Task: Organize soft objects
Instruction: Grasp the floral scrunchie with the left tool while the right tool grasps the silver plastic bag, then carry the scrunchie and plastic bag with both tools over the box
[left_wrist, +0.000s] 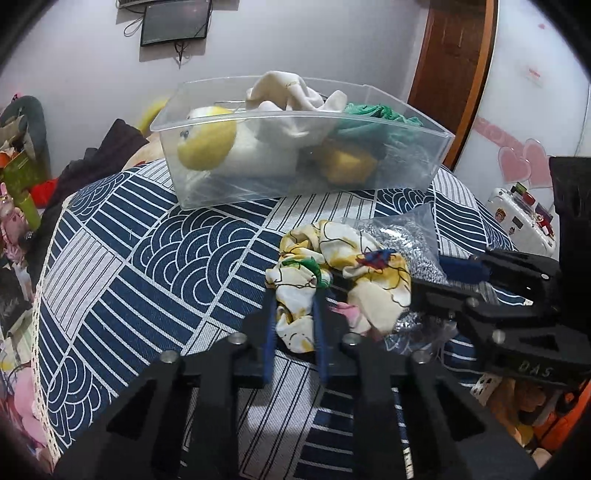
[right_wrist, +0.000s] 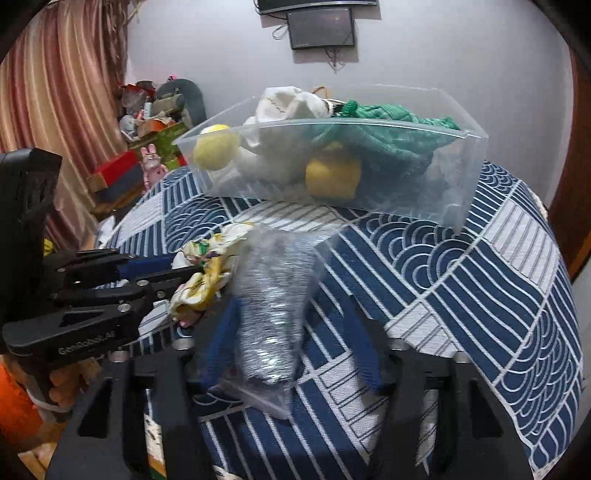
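Note:
A clear plastic bin (left_wrist: 406, 177) (right_wrist: 465, 177) stands on the blue patterned cloth and holds a yellow and white plush, a white cloth and a green net bag. In front of it lies a crumpled yellow-patterned cloth (left_wrist: 343, 258) (right_wrist: 207, 277) beside a clear bag of silvery material (left_wrist: 410, 240) (right_wrist: 273, 295). My left gripper (left_wrist: 295, 306) is shut on the patterned cloth. It also shows in the right wrist view (right_wrist: 177, 273). My right gripper (right_wrist: 291, 314) is open with its fingers on either side of the silvery bag. It also shows in the left wrist view (left_wrist: 436, 273).
The blue and white cloth (left_wrist: 147, 266) (right_wrist: 461, 277) covers a raised rounded surface that drops off at its edges. Clutter of toys and boxes (right_wrist: 147, 140) stands at the far left. A wooden door (left_wrist: 454, 74) is behind the bin.

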